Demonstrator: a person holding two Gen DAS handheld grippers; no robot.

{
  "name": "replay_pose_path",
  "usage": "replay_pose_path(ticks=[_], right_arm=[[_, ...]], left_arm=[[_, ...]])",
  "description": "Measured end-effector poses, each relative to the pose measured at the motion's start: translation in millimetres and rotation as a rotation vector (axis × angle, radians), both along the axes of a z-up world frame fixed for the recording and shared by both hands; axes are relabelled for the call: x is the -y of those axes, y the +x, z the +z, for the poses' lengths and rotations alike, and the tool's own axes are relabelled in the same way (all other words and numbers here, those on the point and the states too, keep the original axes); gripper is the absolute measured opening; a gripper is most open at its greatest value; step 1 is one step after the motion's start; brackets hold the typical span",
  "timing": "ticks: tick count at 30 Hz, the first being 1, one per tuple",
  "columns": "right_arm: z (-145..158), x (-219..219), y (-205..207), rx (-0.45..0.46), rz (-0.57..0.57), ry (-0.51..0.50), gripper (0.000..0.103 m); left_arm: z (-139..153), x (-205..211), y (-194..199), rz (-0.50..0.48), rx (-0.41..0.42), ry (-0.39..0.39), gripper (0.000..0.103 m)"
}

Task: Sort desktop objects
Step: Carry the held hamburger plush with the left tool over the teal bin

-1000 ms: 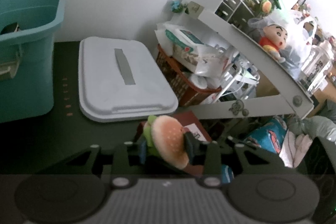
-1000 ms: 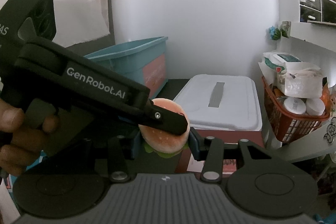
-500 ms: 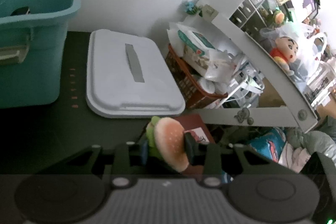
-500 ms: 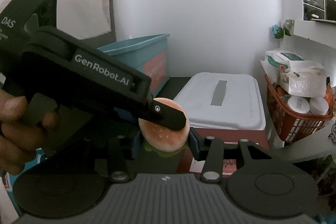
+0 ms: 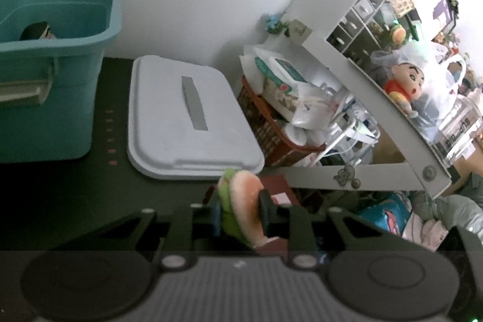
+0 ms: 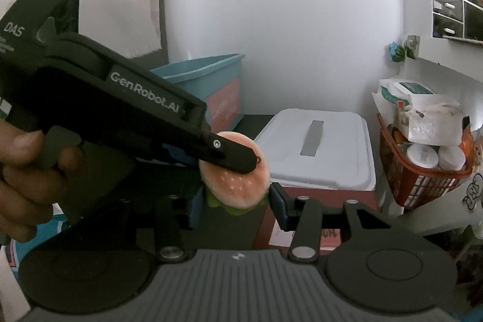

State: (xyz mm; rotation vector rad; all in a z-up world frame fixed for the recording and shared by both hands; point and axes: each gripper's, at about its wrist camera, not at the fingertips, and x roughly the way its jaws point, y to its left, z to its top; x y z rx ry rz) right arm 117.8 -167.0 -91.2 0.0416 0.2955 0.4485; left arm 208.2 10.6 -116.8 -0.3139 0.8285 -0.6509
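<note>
Toy burger [image 5: 244, 201] sits squeezed between the left gripper [image 5: 238, 213] fingers, which are closing on it, pads pressing bun and lettuce side. It is held edge-on, flat faces toward the pads, clear above the dark counter [image 5: 60, 201].

From the right wrist view, the burger [image 6: 238, 183] also lies in the gap of the right gripper [image 6: 234, 201], whose fingers stand apart; the pad at 3 o'clock is just clear of the bun, and contact on the 9 o'clock side cannot be told.

Teal bin [image 5: 57, 74] lies at 10 o'clock from the left fingers, open-topped, well apart. White lidded box [image 5: 187, 116] at 12 o'clock, near. Red basket [image 5: 271, 135] crowds the 2 o'clock side; open room is toward 9–10 o'clock.
</note>
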Motion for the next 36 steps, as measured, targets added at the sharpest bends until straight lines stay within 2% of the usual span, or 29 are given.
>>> replay_pose_path(ticks=[13,19,21,22,27,32,36], right_arm=[[13,8,-24,-0.028,-0.009,-0.005,0.06],[18,11,-32,-0.048,-0.012,-0.028,0.07],[21,11,-36,-0.037,-0.015,-0.022,0.081],[23,13,-40,-0.028,-0.016,-0.015,0.083],[26,19,-54,-0.026,-0.019,0.004,0.086],[24,26,-62,-0.052,-0.026,0.04,0.087],[26,33,-76,-0.039,-0.029,0.056,0.09]], left_arm=[[6,-12,2,0.04,0.016,-0.025,0.025],[10,-21,3,0.069,0.033,-0.026,0.025],[10,-22,3,0.072,0.04,-0.013,0.025],[10,-22,4,0.076,0.042,0.0,0.025],[10,-25,5,0.118,0.037,0.035,0.025],[22,-25,-4,0.129,0.074,0.058,0.025],[32,-27,-9,0.157,0.081,0.076,0.025]])
